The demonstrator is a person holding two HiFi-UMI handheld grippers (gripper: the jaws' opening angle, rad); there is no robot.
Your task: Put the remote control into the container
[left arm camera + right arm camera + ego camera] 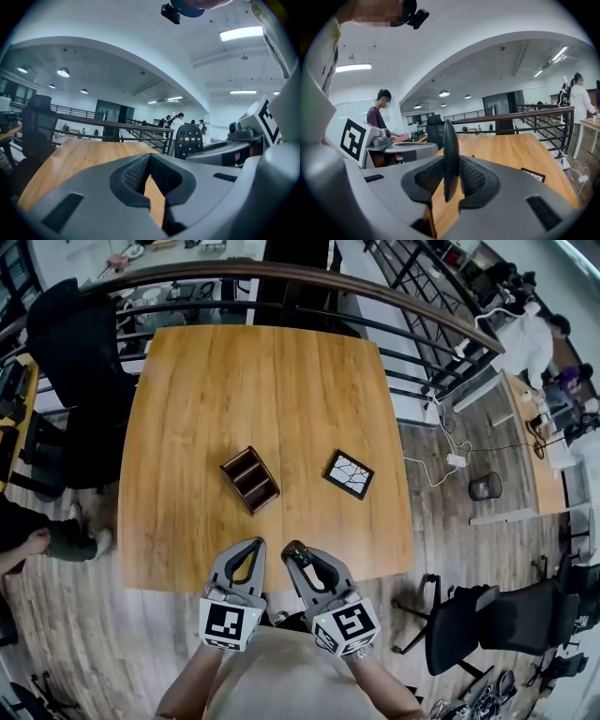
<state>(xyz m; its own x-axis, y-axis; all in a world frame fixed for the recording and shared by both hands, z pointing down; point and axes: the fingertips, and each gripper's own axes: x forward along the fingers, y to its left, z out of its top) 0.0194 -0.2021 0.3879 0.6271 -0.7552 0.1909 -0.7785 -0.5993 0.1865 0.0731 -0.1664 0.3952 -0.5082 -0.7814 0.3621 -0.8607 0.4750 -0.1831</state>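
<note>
Remote control point(450, 159) sits apart from the container point(250, 479), on its near side. There the left gripper point(253, 544) is clenched with nothing in it; further right, the right gripper point(293, 549) clamps it edge-on.

The remote point(189, 137) shows only its button end; the right gripper point(190, 156) hides the rest

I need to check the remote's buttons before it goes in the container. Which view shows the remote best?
The left gripper view: the remote control faces that camera with its coloured buttons visible. The right gripper view shows it only edge-on, clamped in the right gripper. The head view shows at most a dark sliver at those jaws.
</note>
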